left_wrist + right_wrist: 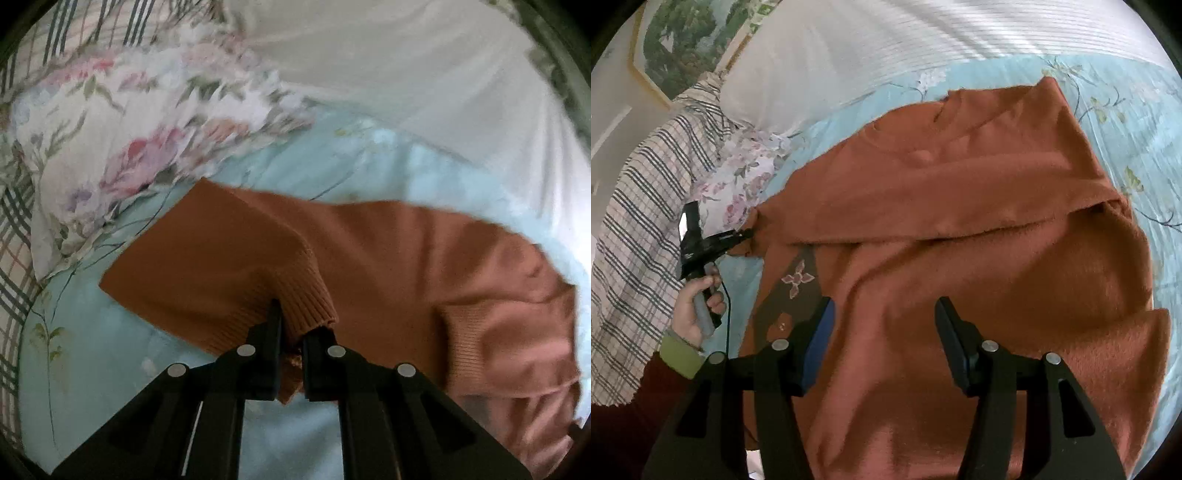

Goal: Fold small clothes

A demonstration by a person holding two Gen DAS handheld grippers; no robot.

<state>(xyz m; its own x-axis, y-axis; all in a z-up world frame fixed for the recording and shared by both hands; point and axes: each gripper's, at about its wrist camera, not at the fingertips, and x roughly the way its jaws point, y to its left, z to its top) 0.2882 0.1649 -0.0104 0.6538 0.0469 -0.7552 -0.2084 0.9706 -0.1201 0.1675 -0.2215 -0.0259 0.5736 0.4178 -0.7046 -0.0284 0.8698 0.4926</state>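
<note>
A rust-orange knit sweater lies spread and partly folded over on a light blue flowered bedsheet. In the left wrist view my left gripper is shut on the ribbed cuff of one sleeve, which is lifted off the sheet. From the right wrist view the same left gripper pinches the sleeve end at the left, held by a person's hand. My right gripper stands open over the sweater's body, nothing between its fingers. A brown panel with a pink flower motif shows near its left finger.
A flowered pillow lies to the left beyond the sleeve, with a plaid cloth beside it. A white ribbed duvet runs along the far side. A framed painting hangs on the wall.
</note>
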